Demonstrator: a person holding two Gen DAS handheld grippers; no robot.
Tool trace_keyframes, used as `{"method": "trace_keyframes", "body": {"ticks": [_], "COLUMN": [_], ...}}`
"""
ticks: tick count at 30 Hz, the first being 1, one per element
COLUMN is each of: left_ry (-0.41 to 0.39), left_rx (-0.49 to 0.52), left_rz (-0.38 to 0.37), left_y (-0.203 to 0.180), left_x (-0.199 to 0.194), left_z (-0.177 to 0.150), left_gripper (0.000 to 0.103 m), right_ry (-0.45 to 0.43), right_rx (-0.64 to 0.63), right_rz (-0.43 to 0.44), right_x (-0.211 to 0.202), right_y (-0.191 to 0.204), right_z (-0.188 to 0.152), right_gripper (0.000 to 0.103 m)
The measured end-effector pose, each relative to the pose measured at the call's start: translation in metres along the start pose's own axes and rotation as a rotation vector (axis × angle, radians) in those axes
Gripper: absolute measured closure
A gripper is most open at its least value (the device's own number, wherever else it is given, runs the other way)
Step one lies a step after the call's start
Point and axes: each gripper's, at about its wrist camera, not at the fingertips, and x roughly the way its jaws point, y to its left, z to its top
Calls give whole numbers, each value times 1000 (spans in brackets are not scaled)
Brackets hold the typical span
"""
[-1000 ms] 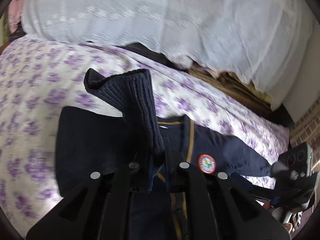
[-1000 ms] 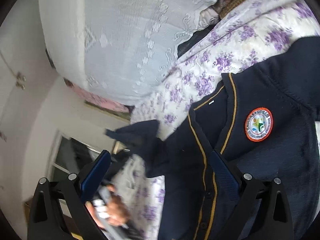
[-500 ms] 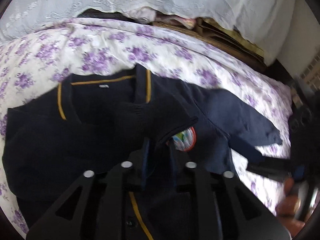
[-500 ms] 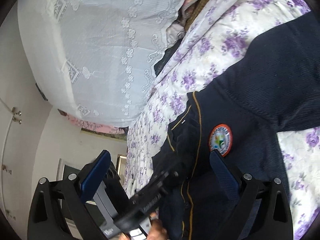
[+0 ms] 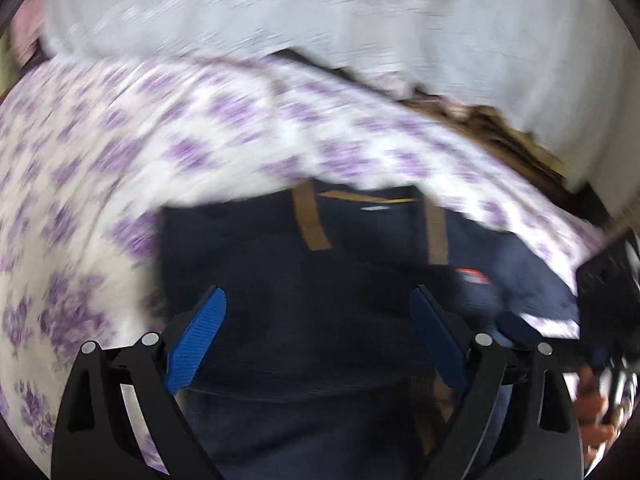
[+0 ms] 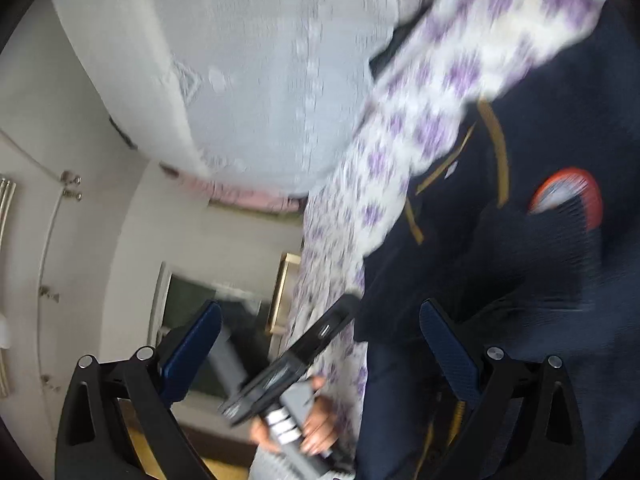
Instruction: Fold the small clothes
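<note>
1. Left wrist view: your left gripper (image 5: 318,336) has its jaws spread wide. They have just been opening, and nothing is pinched between the blue pads (image 5: 196,340); the pads press on nothing.
2. The navy cardigan (image 5: 304,300) lies flat on the purple-flowered bedsheet (image 5: 132,152), filling the gap between your jaws and reaching out ahead of them. Its tan-trimmed neckline (image 5: 310,220) sits straight ahead of the jaws, and the round badge (image 5: 472,276) is just ahead of the right-hand finger.
3. The picture is smeared by motion, so fine detail on the knit is hard to read. Beyond the right-hand finger you can see part of the other tool and a hand; the white lace cover (image 5: 320,12) lies far ahead.
4. Right wrist view: your right gripper (image 6: 320,344) also stands wide, with no cloth between its pads (image 6: 450,354).
5. The cardigan (image 6: 520,300) lies ahead of and outside the right-hand finger, its badge (image 6: 568,196) partly covered by a folded-over ribbed sleeve (image 6: 560,248).
6. Between the jaws, low in the view, your left hand (image 6: 316,420) holds the left gripper's handle, and one of its black fingers reaches toward the cardigan's edge.
</note>
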Motion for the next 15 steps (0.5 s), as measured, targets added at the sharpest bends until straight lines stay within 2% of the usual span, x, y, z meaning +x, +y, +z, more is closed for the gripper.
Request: {"method": "trace_keyframes", "body": {"ticks": [2, 4, 5, 6, 8, 9, 11, 12, 14, 15], "left_ry": [45, 95, 79, 62, 61, 56, 26, 4, -28, -25], "left_rx": [-41, -45, -37, -15, 22, 26, 16, 13, 23, 44], "left_rz": [80, 161, 131, 125, 148, 158, 145, 122, 53, 40], "left_y": [23, 41, 46, 47, 45, 45, 44, 43, 33, 25], "left_x": [18, 32, 30, 24, 16, 11, 1, -4, -12, -10], "left_z": [-10, -26, -31, -34, -36, -34, -29, -26, -17, -12], "left_gripper": [13, 11, 11, 11, 10, 10, 12, 12, 12, 12], "right_ry": [-14, -31, -49, -101, -207, -244, -263, -244, -203, -171], "right_rx": [52, 105, 120, 101, 54, 49, 48, 49, 40, 31], "right_rz": [-100, -53, -58, -107, -231, -259, -221, -157, -81, -72], "right_x": [3, -8, -19, -36, -62, -70, -81, -80, -69, -60], "right_y": [-24, -37, -37, -33, -23, -20, -16, -14, -9, -6], "right_z": [4, 7, 7, 7, 9, 8, 9, 10, 12, 13], "right_gripper": [4, 10, 9, 9, 3, 3, 3, 3, 3, 3]}}
